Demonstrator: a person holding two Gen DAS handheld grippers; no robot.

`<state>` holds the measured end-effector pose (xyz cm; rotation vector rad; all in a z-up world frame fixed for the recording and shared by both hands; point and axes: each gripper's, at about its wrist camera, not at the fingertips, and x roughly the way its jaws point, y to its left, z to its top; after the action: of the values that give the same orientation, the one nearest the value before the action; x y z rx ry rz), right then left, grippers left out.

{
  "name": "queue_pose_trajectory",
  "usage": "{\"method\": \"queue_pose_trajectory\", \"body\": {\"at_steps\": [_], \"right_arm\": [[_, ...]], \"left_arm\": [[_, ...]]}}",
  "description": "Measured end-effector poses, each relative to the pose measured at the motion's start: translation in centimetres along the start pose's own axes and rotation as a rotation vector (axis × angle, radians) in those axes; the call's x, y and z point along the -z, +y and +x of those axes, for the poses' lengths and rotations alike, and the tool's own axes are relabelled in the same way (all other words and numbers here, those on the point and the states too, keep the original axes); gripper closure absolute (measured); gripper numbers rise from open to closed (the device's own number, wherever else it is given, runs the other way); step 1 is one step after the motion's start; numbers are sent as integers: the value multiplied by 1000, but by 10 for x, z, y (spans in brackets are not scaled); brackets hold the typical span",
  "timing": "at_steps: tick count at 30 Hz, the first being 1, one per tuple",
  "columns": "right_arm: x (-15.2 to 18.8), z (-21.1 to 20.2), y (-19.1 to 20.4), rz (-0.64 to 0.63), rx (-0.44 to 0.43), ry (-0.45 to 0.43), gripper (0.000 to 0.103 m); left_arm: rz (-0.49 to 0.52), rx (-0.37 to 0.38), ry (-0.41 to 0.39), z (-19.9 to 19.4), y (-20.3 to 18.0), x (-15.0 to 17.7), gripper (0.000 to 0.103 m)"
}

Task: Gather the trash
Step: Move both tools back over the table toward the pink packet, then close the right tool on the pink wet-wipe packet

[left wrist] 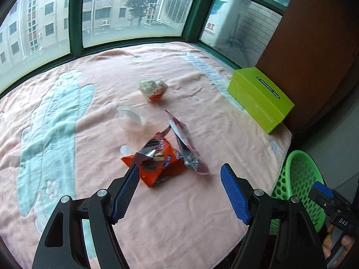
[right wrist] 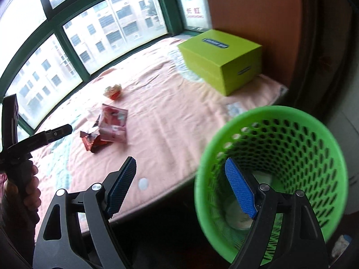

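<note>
A: Four pieces of trash lie on the pink blanket (left wrist: pixel 67 123): an orange wrapper (left wrist: pixel 157 163), a red-and-white foil pouch (left wrist: pixel 184 141) leaning on it, a clear plastic cup (left wrist: pixel 132 118) on its side, and a crumpled wrapper (left wrist: pixel 153 89) farther back toward the window. What of the claws?

B: Both stand wide and carry nothing. The left gripper (left wrist: pixel 179 190) hangs over the near edge of the orange wrapper, one blue pad just beside its corner. The right gripper (right wrist: pixel 179 186) straddles the rim of the green mesh basket (right wrist: pixel 280 134), which sits beside the bed edge; something pale lies at its bottom, too blurred to name.

A: How should the pickup go?

B: Probably best to lower the left jaws around the orange wrapper alone, clear of the pouch resting on it, and pinch a raised fold, not the blanket. Soft fleece can catch in the pads, so a shallow approach seems safer.

A: And the setting?

B: A bay window (left wrist: pixel 134 11) with green frames looks out on apartment blocks. A lime-green box (left wrist: pixel 262 98) sits on the blanket near a brown wall (left wrist: pixel 314 33).
</note>
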<state>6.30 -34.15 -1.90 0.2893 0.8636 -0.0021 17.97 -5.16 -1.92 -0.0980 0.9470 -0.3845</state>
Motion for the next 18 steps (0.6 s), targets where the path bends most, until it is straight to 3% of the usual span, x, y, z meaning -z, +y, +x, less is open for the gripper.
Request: {"method": "queue_pose_trajectory", "body": {"at_steps": [10, 18], "right_arm": [[-34, 54, 58, -46, -122, 81, 22], [-56, 108, 99, -87, -160, 147, 25]], "left_arm": [[-86, -48, -17, -5, 50, -6, 31], [-116, -55, -15, -3, 73, -7, 31]]}}
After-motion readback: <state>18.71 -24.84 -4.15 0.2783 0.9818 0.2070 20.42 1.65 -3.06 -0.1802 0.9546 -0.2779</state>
